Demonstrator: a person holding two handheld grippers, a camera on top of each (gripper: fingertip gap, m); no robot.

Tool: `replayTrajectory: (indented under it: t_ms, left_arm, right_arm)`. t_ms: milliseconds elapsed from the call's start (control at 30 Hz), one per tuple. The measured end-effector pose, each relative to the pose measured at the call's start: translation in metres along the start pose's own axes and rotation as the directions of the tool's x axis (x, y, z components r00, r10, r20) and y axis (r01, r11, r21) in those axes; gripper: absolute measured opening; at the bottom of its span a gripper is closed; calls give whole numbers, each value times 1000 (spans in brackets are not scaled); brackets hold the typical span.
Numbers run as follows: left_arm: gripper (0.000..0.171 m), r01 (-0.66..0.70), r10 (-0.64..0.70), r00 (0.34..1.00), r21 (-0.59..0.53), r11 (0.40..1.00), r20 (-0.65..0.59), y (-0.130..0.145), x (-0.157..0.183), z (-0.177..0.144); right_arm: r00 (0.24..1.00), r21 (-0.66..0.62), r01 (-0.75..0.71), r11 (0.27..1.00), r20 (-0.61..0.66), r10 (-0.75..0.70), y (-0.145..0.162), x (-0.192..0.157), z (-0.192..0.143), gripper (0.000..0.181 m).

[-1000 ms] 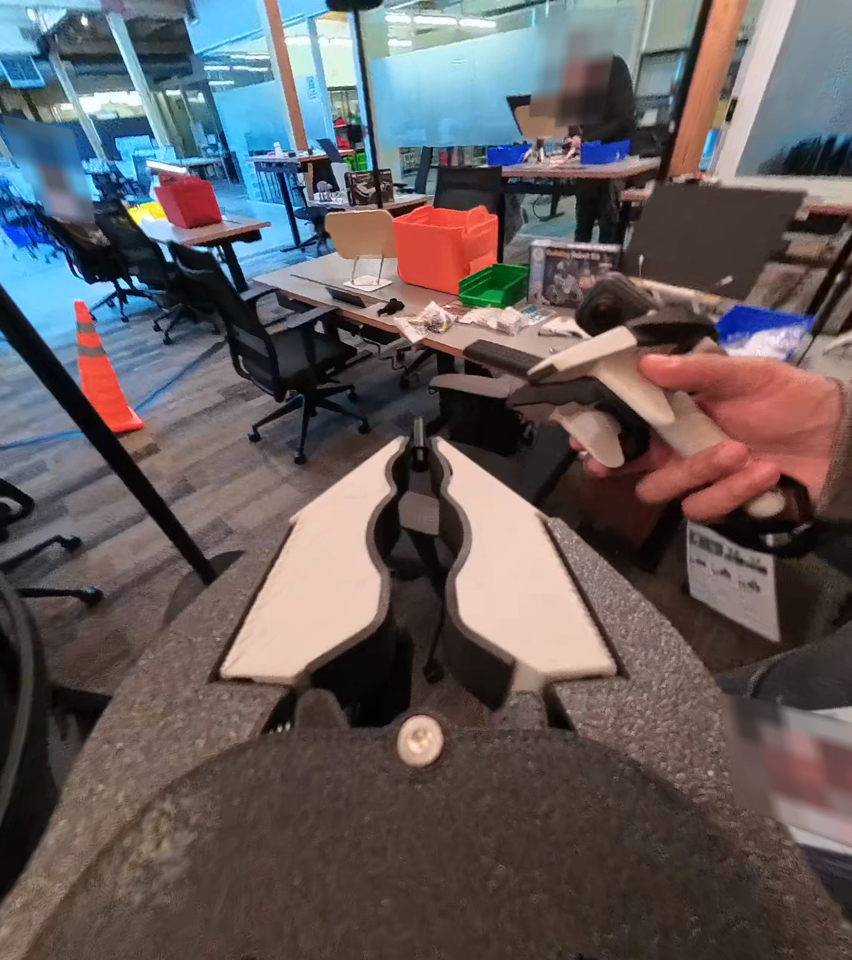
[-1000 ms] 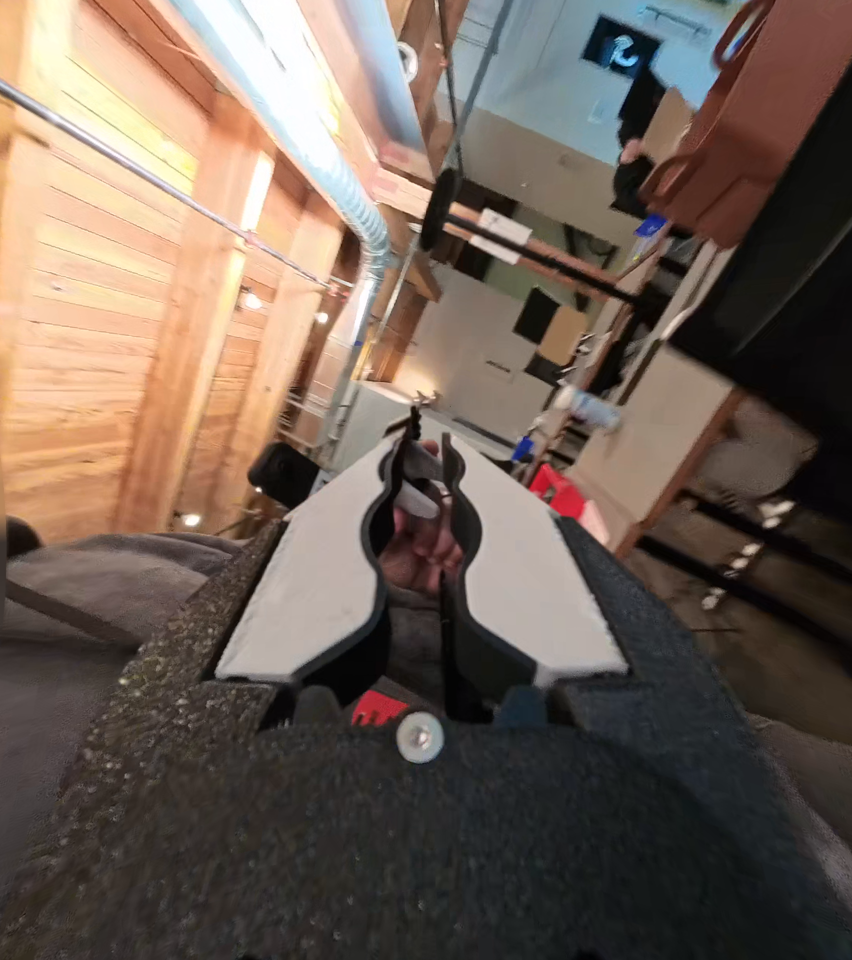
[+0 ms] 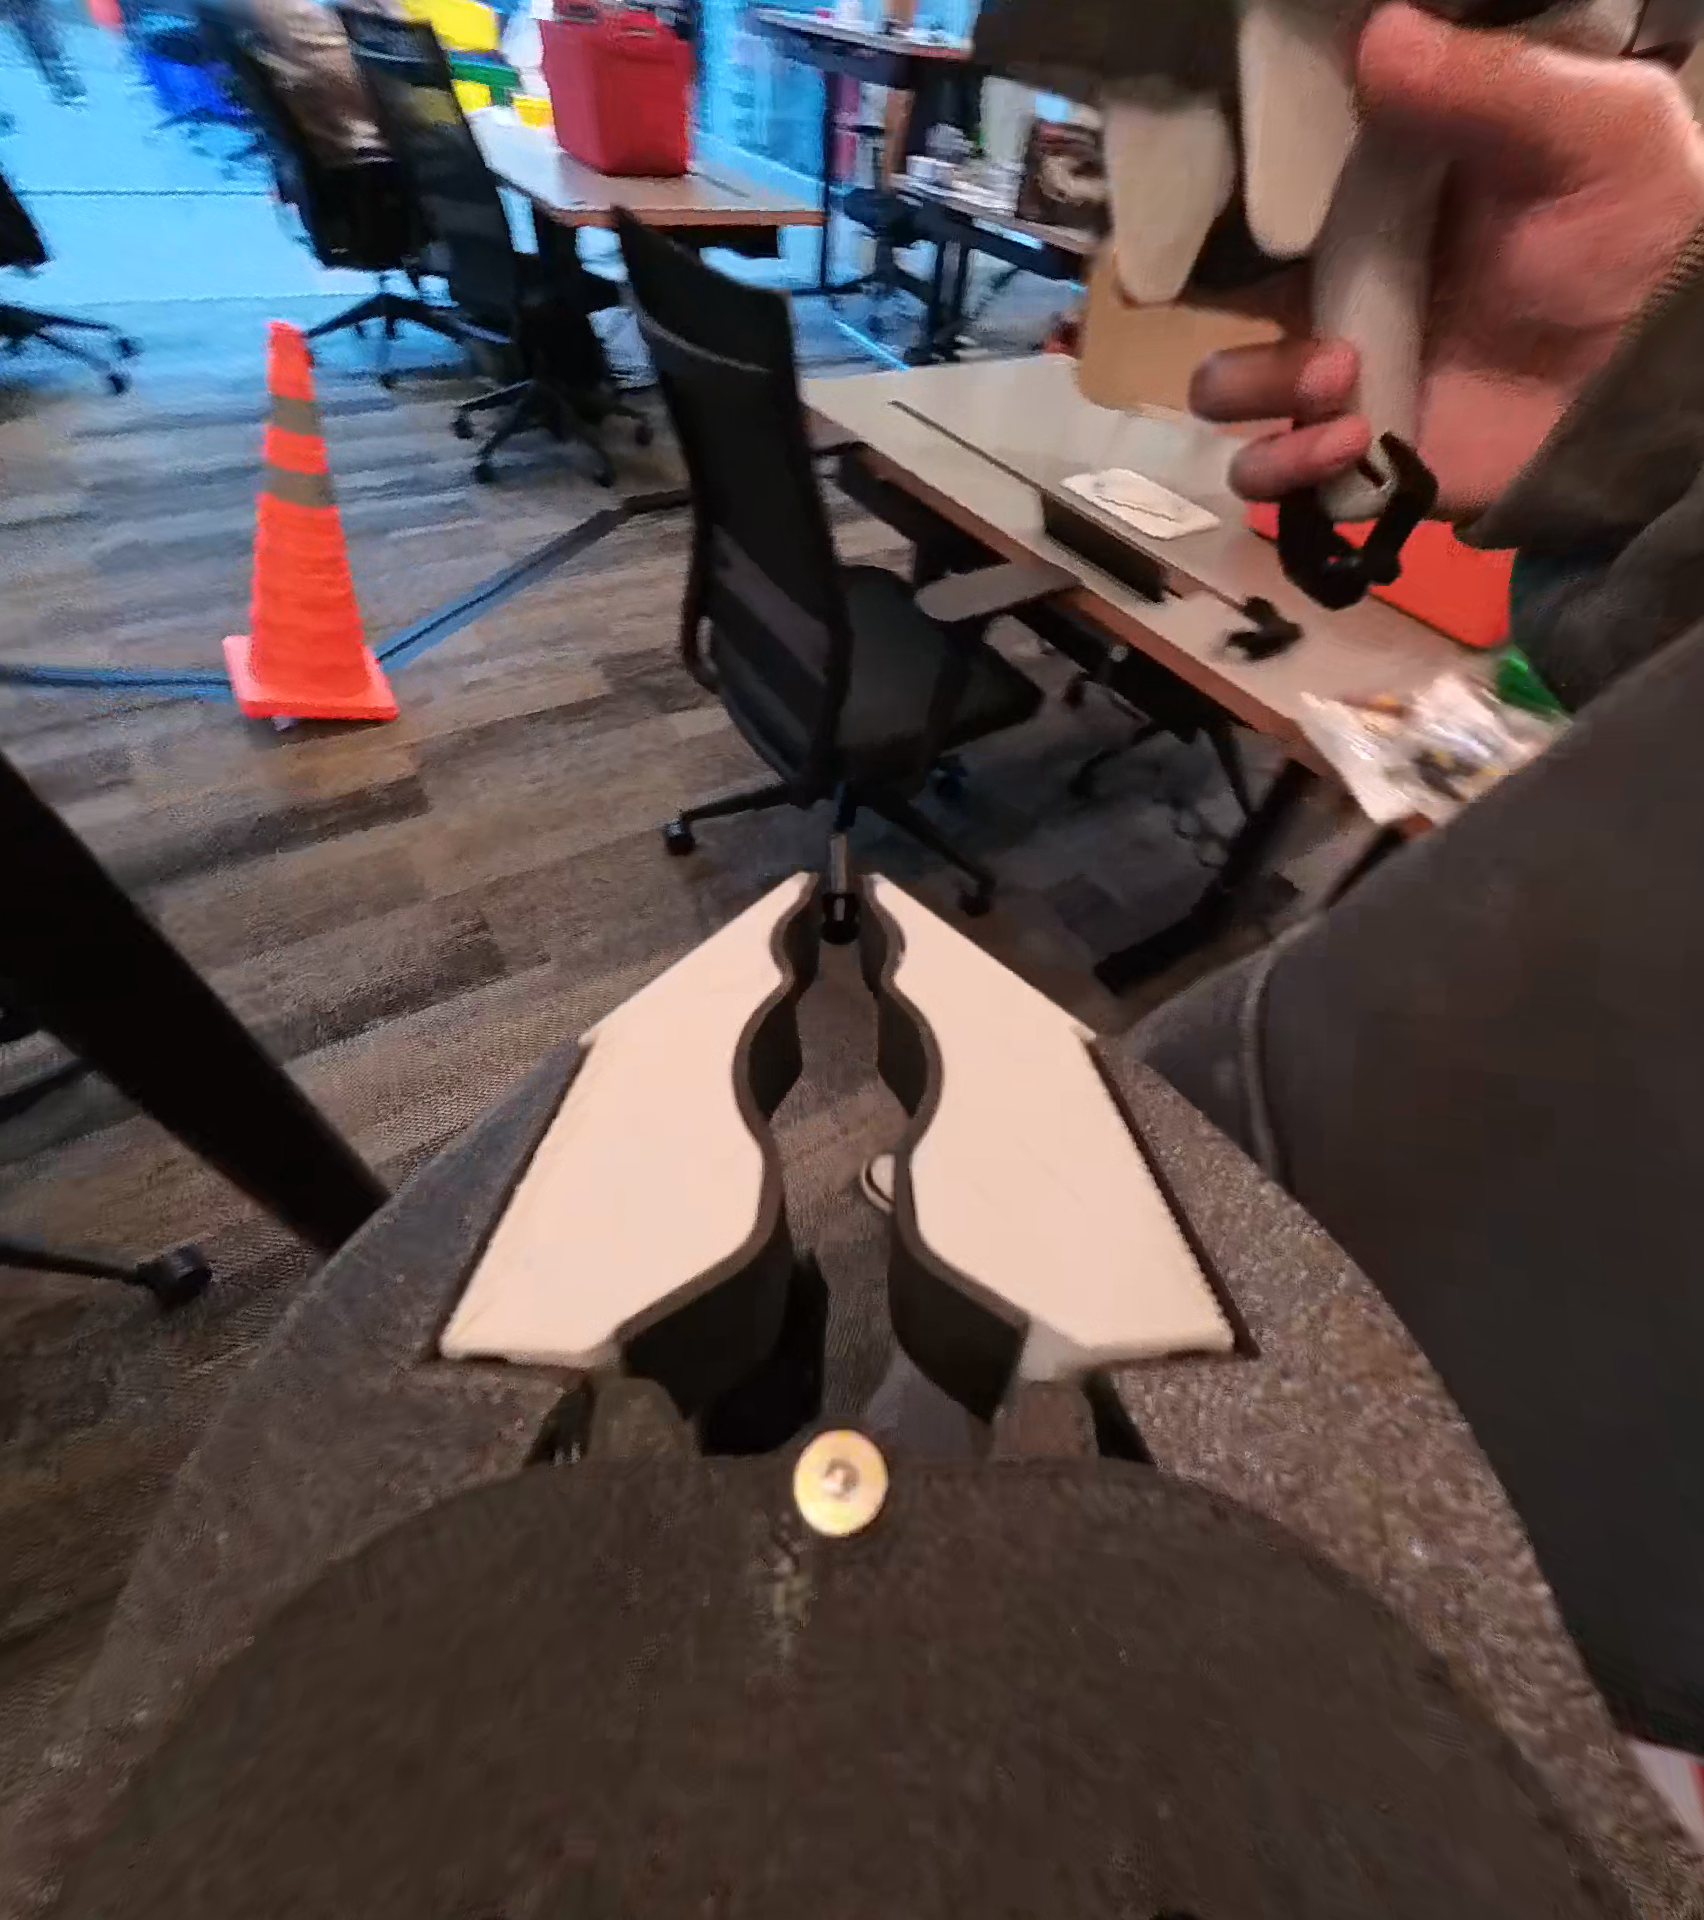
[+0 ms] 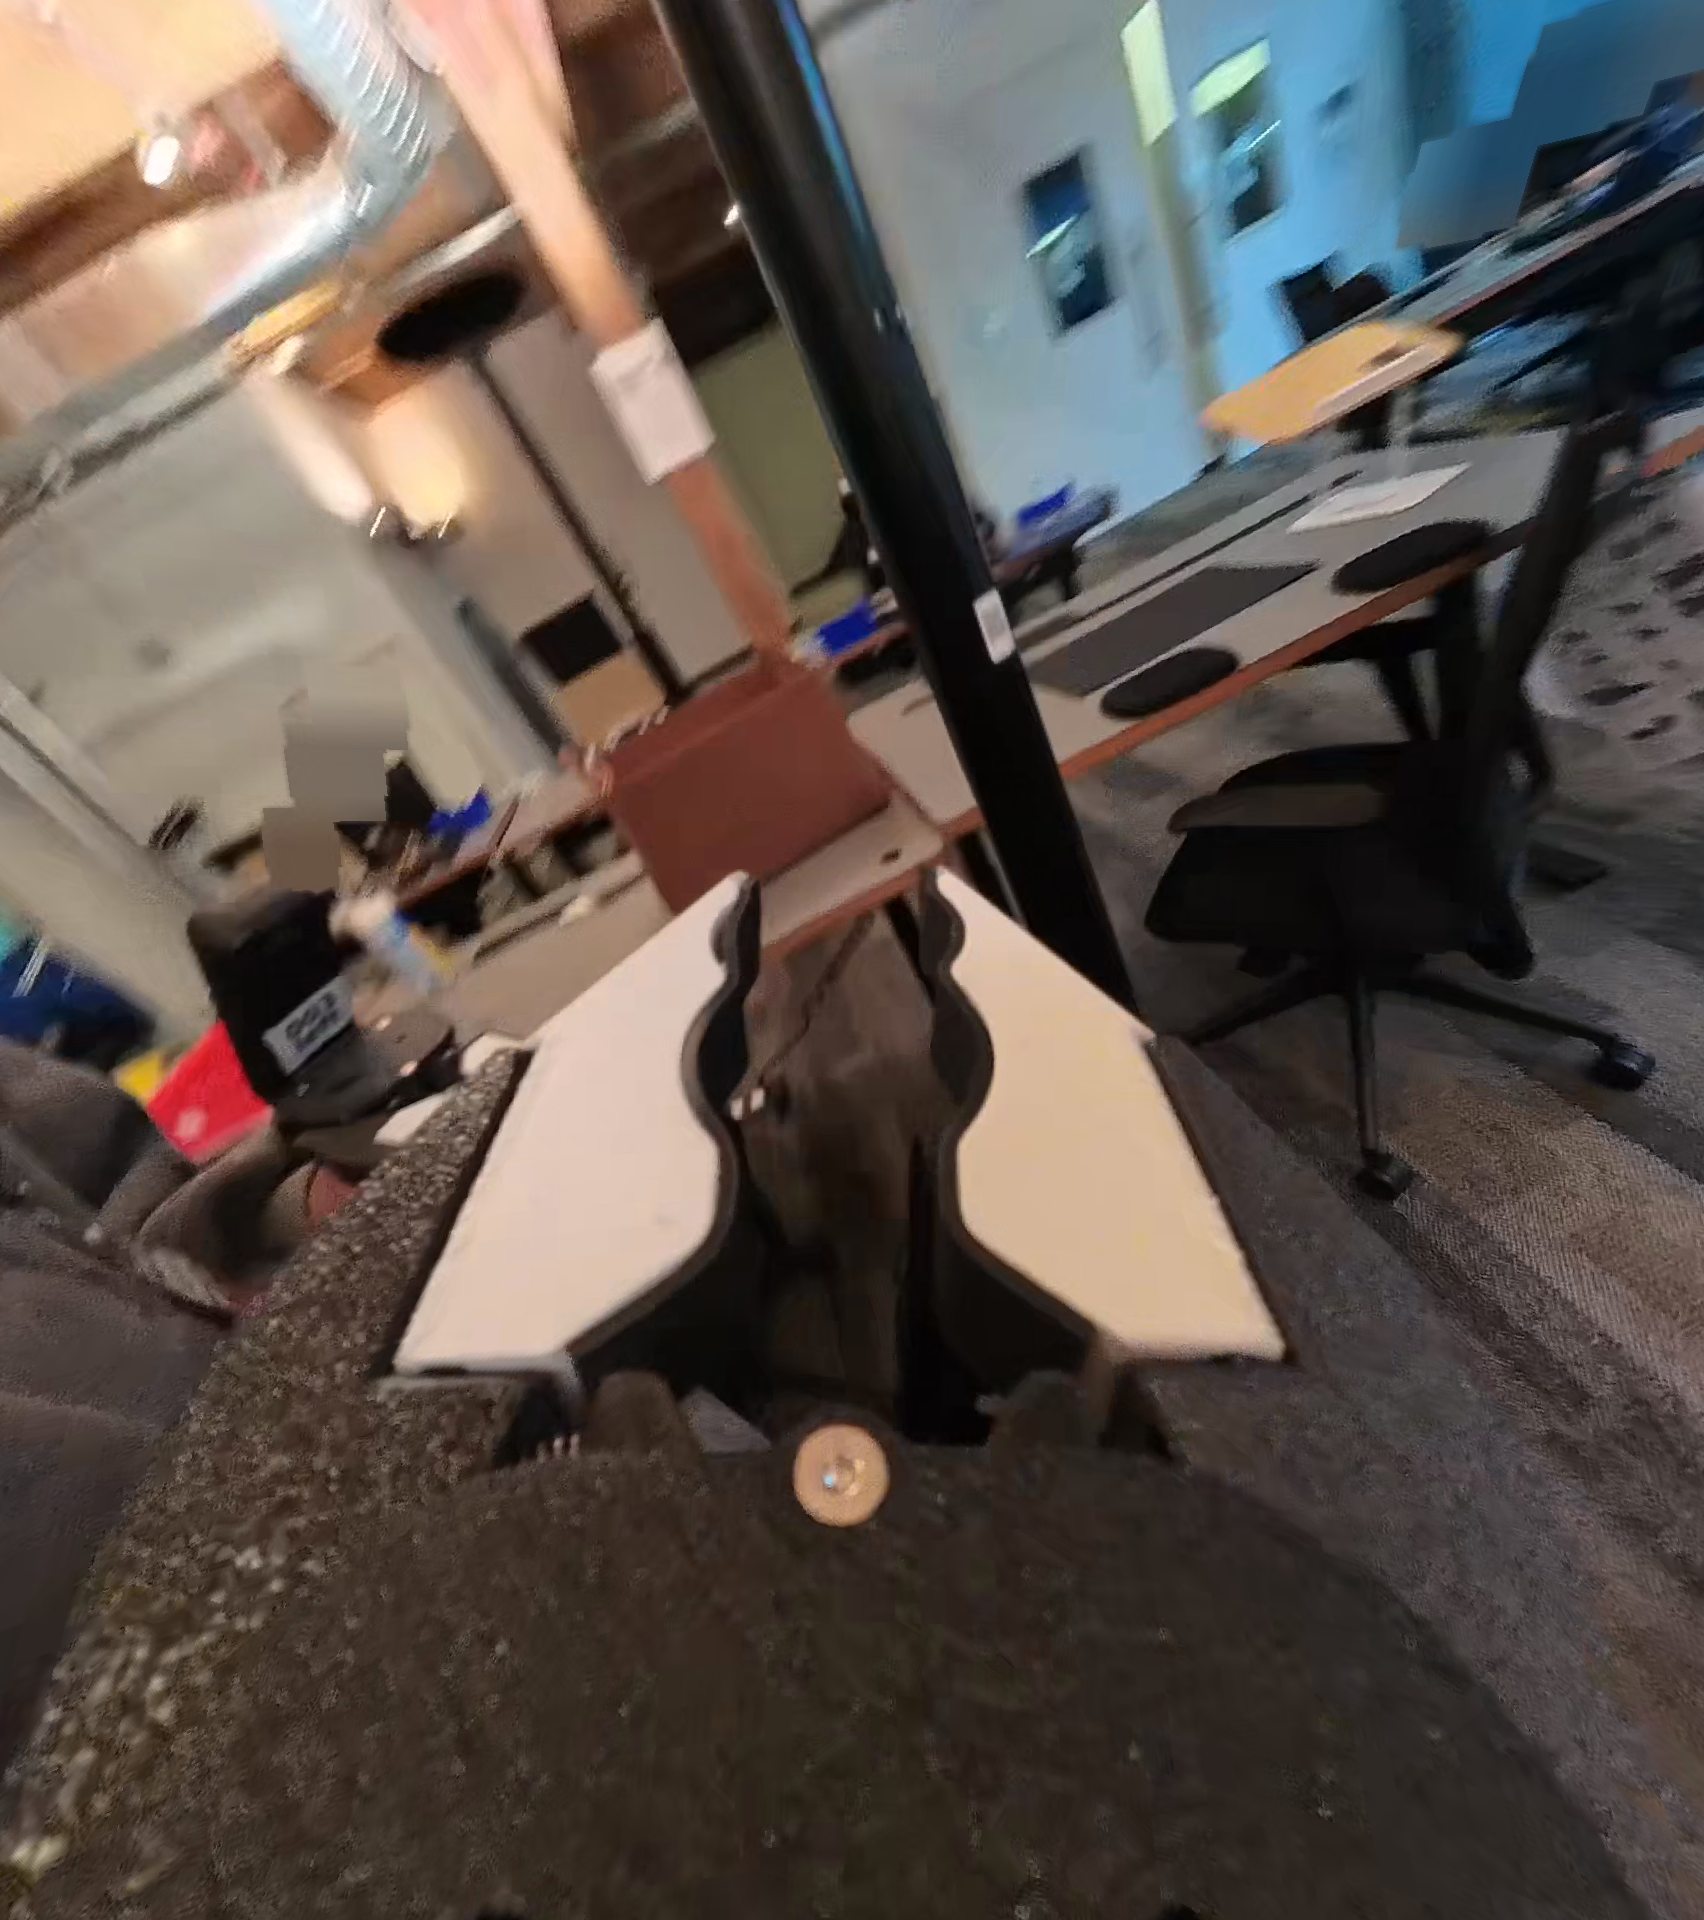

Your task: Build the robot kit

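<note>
My left gripper (image 3: 840, 902) points down at the carpet in front of a black office chair (image 3: 827, 644). Its fingertips stand almost together with nothing between them. A hand (image 3: 1513, 239) at the upper right of the left wrist view grips the white handle (image 3: 1357, 281) of the other gripper, whose fingertips are out of frame there. In the right wrist view my right gripper (image 4: 843, 894) is open and empty. It points toward a table edge (image 4: 858, 873) with a brown box (image 4: 744, 790) on it, next to a black pole (image 4: 889, 520).
An orange cone (image 3: 302, 540) stands on the carpet at the left. A long table (image 3: 1035, 436) holds an orange bin (image 3: 1450, 592) and small bags (image 3: 1430, 738). A slanted black pole (image 3: 100, 987) crosses the left side. Another office chair (image 4: 1347, 862) stands at a desk (image 4: 1191, 665). The tips of one gripper are about 20 cm away from the tips of the other.
Both grippers have swung: the left now tilts down toward the floor and chair, the right has dropped from the ceiling to room level. The right fingers have spread apart.
</note>
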State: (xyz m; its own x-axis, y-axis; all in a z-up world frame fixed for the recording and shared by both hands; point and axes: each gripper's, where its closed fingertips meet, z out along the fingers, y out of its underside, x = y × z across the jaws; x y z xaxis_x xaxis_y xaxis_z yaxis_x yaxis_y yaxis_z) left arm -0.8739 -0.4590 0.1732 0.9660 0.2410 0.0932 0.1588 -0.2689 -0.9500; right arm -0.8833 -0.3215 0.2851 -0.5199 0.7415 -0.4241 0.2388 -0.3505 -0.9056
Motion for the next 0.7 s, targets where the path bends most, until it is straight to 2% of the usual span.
replayTrajectory:
  t_ms: [133,200,267,367,467,567,633,700]
  left_arm:
    - [6,173,-180,976,70,983,125,27,-22,125]
    - [5,292,-301,947,90,952,113,49,-19,175]
    - [6,346,-356,929,104,932,103,73,-8,211]
    - [6,307,-309,939,35,951,148,139,11,244]
    - [5,354,-349,922,1,935,170,219,34,251]
    - [5,349,-337,913,-15,937,231,291,57,228]
    - [6,296,-278,919,-23,955,279,325,73,203]
    - [6,247,-229,916,-15,969,330,348,91,174]
  right_arm:
    - [985,-160,64,985,166,-37,10,99,6,32]
    - [979,-165,45,985,203,-11,28,135,-3,29]
    - [980,-132,10,991,196,16,57,164,-18,28]
    - [991,-72,11,997,131,-2,127,200,-48,27]
    - [997,-74,46,996,68,-41,219,222,-81,29]
    - [995,-105,85,991,57,-79,308,219,-113,31]
    - [990,-103,140,985,41,-137,355,207,-139,28]
    - [984,-80,180,980,35,-177,389,184,-169,28]
